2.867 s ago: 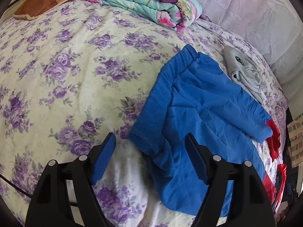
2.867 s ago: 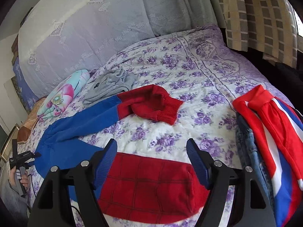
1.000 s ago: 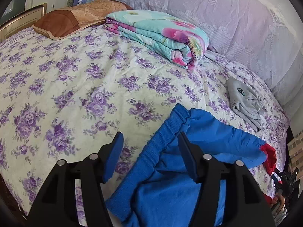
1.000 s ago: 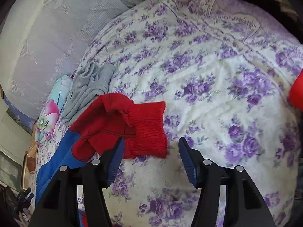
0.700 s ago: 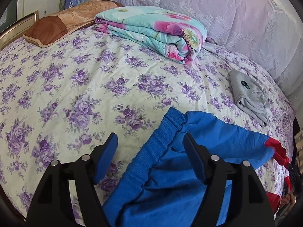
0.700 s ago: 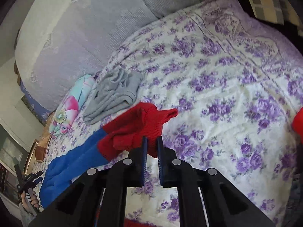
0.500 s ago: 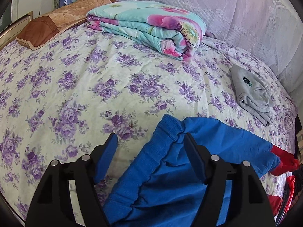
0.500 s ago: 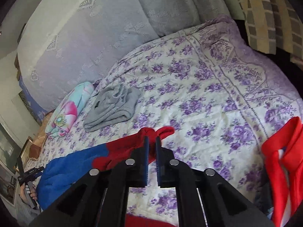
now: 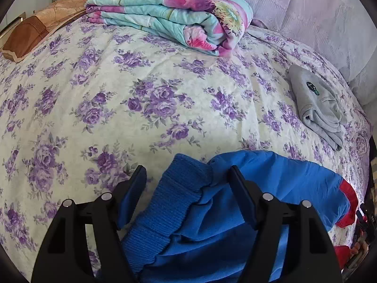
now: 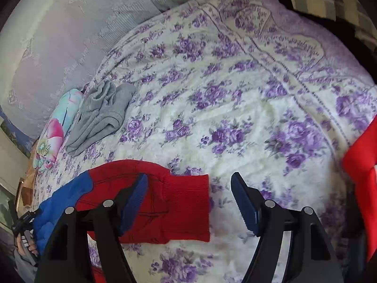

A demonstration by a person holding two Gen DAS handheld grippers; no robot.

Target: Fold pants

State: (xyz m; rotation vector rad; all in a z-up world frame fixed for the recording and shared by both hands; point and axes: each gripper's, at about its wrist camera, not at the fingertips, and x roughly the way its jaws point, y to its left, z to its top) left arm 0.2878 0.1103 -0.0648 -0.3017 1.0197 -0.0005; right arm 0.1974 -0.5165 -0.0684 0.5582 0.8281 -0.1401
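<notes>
With the pants (image 9: 212, 224) lying on the bed (image 9: 141, 108), the left claw (image 9: 186, 193) straddled the blue waistband unclamped while the right claw (image 10: 188, 195), just reopened, stood empty beside the red cuff (image 10: 186, 210); regrasping was judged next.

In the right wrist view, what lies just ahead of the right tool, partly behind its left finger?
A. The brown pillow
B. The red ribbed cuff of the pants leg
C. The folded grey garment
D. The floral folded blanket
B. The red ribbed cuff lies flat on the bedspread at the right tool, whose jaws stand open and clear of it; the grey garment and the blanket lie far off at left.
</notes>
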